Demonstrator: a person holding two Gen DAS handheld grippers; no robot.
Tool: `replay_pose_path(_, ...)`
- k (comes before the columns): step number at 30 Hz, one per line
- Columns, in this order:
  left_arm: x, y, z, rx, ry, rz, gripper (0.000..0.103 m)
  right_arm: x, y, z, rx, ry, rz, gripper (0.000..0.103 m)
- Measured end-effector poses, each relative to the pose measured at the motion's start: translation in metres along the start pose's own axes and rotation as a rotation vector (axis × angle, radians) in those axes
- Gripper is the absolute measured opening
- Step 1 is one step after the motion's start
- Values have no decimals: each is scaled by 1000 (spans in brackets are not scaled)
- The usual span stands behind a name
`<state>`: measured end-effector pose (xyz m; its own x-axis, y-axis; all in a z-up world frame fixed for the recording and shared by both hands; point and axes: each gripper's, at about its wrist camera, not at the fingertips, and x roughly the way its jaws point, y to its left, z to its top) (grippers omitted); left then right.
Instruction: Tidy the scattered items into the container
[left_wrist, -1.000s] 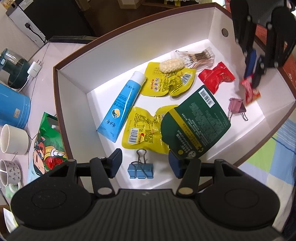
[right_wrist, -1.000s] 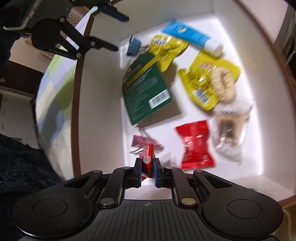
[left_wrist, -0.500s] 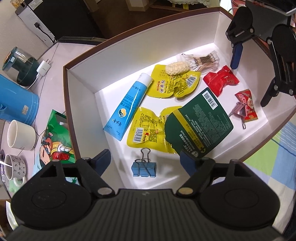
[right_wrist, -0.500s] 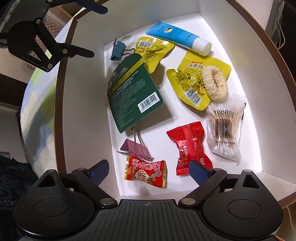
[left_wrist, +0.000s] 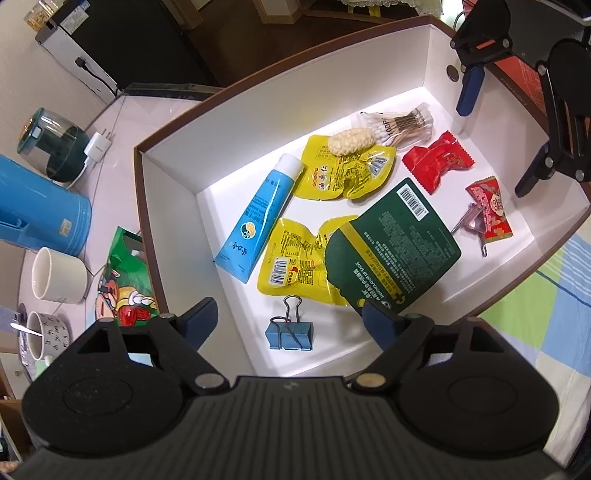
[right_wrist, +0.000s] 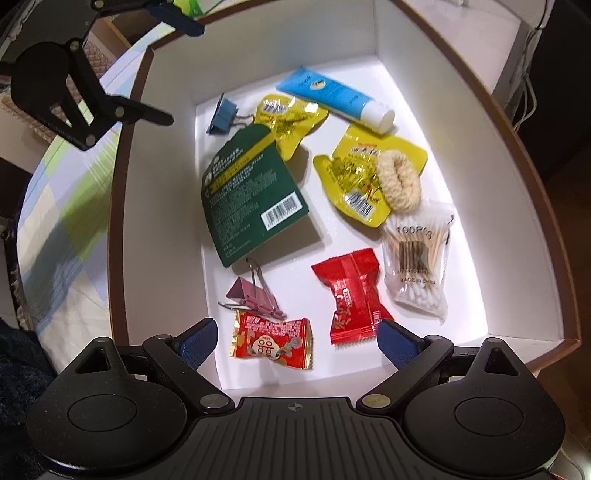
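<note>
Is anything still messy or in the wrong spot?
Yes. A green cartoon snack bag lies outside the white box, beside its wall on the table. It looks like one scattered item not tidied yet.

box (right_wrist: 436, 122) open above, floor crowded, bare strip beside green pouch (right_wrist: 251, 192)

The left hand-held gripper (left_wrist: 288, 319) is a matte black plastic body with a ribbed centre panel, a round domed disc on each side, and two black linkage arms pinned by silver and brass-coloured screw heads, ending in dark blue pads. The right hand-held gripper (right_wrist: 297, 338) has the same black ribbed body, twin discs, triangular cut-outs and blue pads (right_wrist: 393, 343), with a small crosshair mark at the panel's front edge.
</note>
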<state>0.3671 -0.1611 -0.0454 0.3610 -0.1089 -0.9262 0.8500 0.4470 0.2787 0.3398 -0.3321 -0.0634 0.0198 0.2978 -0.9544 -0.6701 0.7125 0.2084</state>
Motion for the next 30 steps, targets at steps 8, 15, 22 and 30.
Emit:
replay_pose_path(8, -17, -11, 1, 14, -17, 39, 85, -26, 10, -2, -2, -88, -71, 95)
replay_pose_path(15, -32, -25, 2, 28, -30, 74, 88, -44, 26, -10, -54, -128, -144, 96)
replay_pose_path(22, -47, -40, 2, 36, -46, 98, 89, -54, 41, -21, -66, -150, -159, 96)
replay_pose_path(30, -61, -56, -2, 24, -54, 119, 90, -62, 54, -34, -67, -178, -172, 96)
